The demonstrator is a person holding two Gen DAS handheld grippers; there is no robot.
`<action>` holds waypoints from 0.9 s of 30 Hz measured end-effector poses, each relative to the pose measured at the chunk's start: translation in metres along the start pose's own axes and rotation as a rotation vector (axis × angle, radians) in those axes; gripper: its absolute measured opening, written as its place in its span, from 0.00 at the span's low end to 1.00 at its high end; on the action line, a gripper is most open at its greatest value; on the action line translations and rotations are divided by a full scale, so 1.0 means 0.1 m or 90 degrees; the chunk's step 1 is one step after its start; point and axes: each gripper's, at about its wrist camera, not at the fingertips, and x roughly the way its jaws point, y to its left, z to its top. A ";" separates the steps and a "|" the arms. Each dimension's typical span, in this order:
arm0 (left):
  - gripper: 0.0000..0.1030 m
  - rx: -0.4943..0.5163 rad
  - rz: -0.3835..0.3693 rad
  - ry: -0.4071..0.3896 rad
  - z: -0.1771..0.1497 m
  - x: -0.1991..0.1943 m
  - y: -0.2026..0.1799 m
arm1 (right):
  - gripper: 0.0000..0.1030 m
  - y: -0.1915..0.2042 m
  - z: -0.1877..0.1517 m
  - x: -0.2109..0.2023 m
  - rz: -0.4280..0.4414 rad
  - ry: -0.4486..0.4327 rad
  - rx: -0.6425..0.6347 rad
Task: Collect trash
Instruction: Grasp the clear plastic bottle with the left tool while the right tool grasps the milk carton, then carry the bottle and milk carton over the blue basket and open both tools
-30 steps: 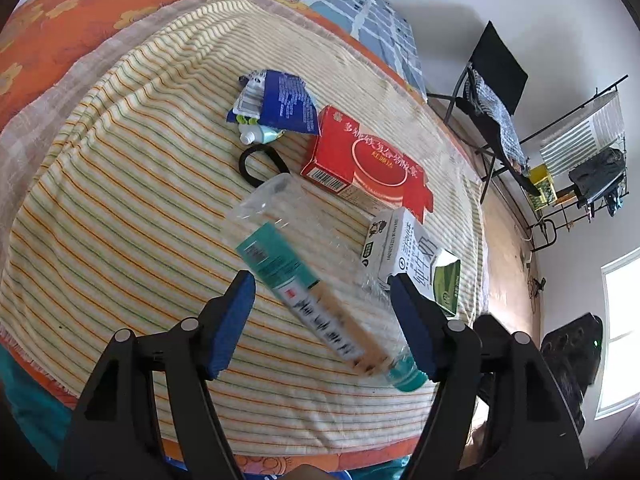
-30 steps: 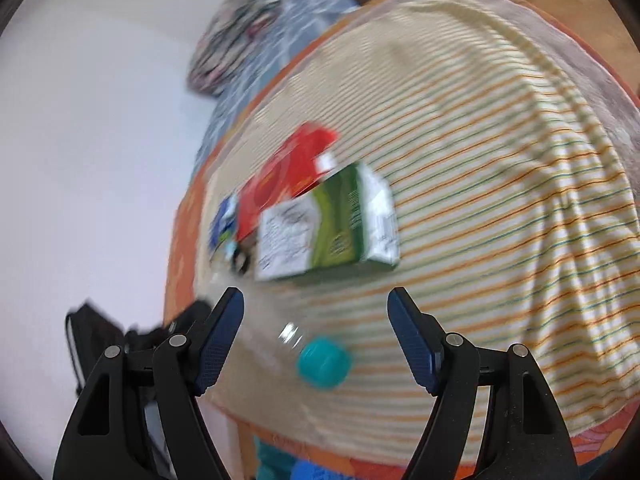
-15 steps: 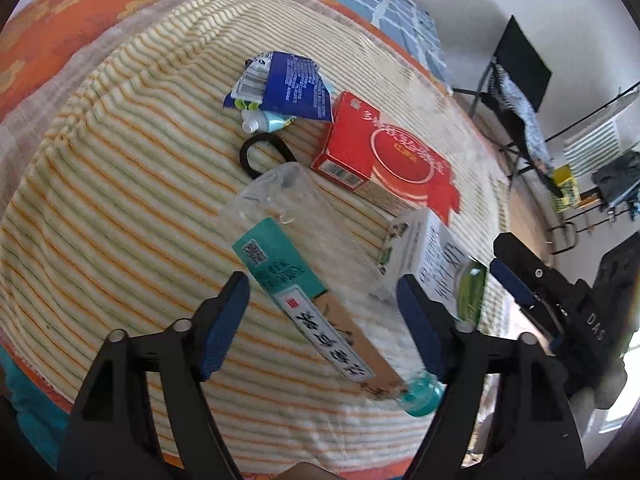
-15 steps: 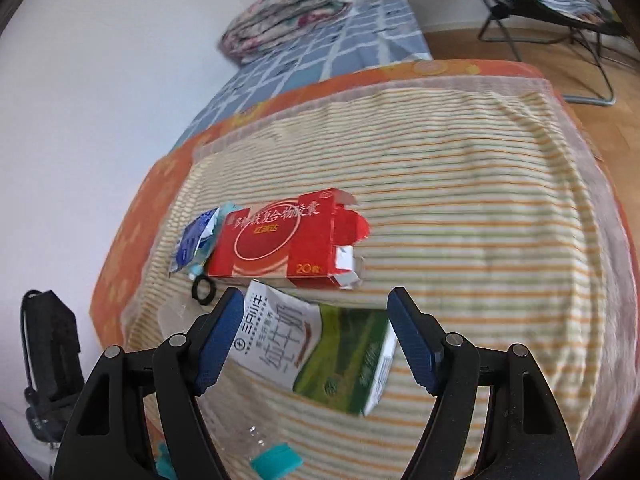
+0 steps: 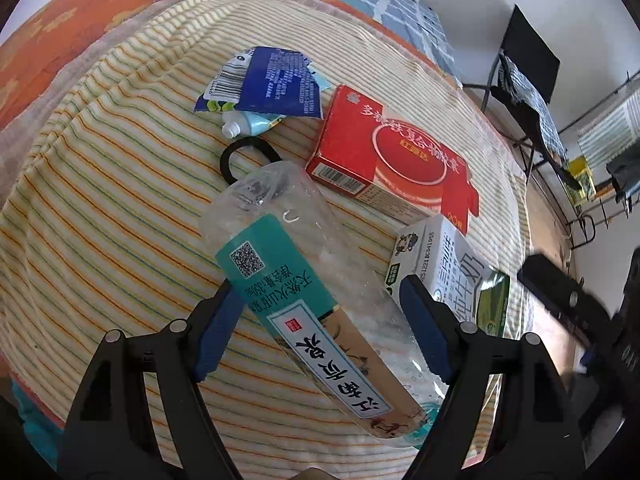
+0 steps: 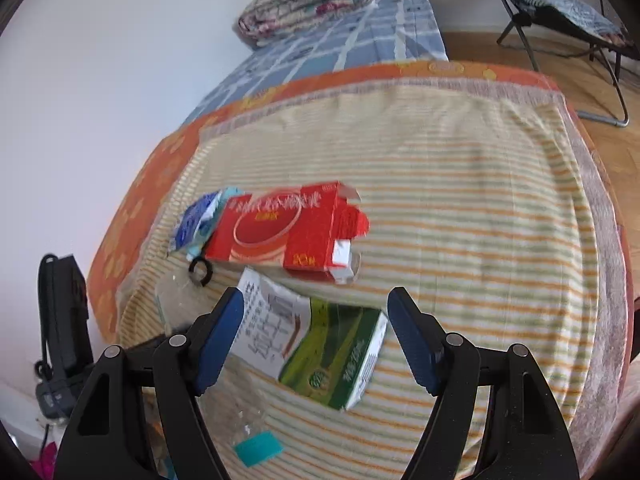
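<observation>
A clear plastic bottle [image 5: 304, 280] with a teal label lies on the striped cloth [image 5: 100, 184]. My left gripper [image 5: 320, 328] is open, its blue pads on either side of the bottle's middle. A white and green milk carton [image 5: 452, 276] lies to its right, a red box [image 5: 384, 156] behind. In the right wrist view my right gripper [image 6: 316, 336] is open, with the milk carton [image 6: 316, 348] lying between its pads. The red box [image 6: 284, 232] lies beyond it.
A blue wrapper [image 5: 268, 84], a small tube [image 5: 248, 126] and a black hair tie [image 5: 244, 156] lie at the back left. A folding chair [image 6: 560, 8] stands on the wooden floor. A folded quilt [image 6: 304, 0] lies on the checked bed.
My left gripper has moved closer, so the bottle now sits between its pads. My right gripper has swung round and closed in on the milk carton.
</observation>
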 end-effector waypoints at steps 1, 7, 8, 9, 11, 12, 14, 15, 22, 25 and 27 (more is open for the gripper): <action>0.77 0.006 -0.003 0.005 0.00 -0.01 0.00 | 0.73 0.01 0.01 0.02 0.001 -0.004 0.000; 0.73 0.049 -0.005 0.026 0.01 -0.09 0.09 | 0.73 0.10 0.03 0.25 0.010 0.025 -0.020; 0.73 0.063 -0.004 0.032 0.01 -0.11 0.12 | 0.73 0.11 0.02 0.27 0.007 0.040 -0.032; 0.72 0.076 -0.003 0.038 0.02 -0.14 0.15 | 0.73 0.13 0.01 0.27 0.005 0.054 -0.041; 0.72 0.091 0.000 0.046 0.03 -0.18 0.21 | 0.73 0.14 -0.03 0.25 0.014 0.081 -0.052; 0.72 0.102 -0.002 0.051 0.04 -0.21 0.25 | 0.73 0.17 -0.08 0.23 0.025 0.103 -0.065; 0.71 0.108 -0.002 0.054 0.04 -0.25 0.31 | 0.73 0.25 -0.17 0.21 0.029 0.130 -0.102; 0.71 0.112 -0.004 0.057 0.04 -0.27 0.35 | 0.73 0.33 -0.25 0.20 0.014 0.148 -0.139; 0.72 0.052 -0.007 0.058 0.02 -0.25 0.53 | 0.73 0.55 -0.46 0.41 -0.084 0.166 -0.198; 0.68 0.044 -0.017 0.045 0.02 -0.24 0.57 | 0.73 0.51 -0.44 0.50 -0.108 0.163 -0.174; 0.64 0.038 -0.025 0.042 0.03 -0.25 0.57 | 0.73 0.49 -0.44 0.53 -0.115 0.153 -0.157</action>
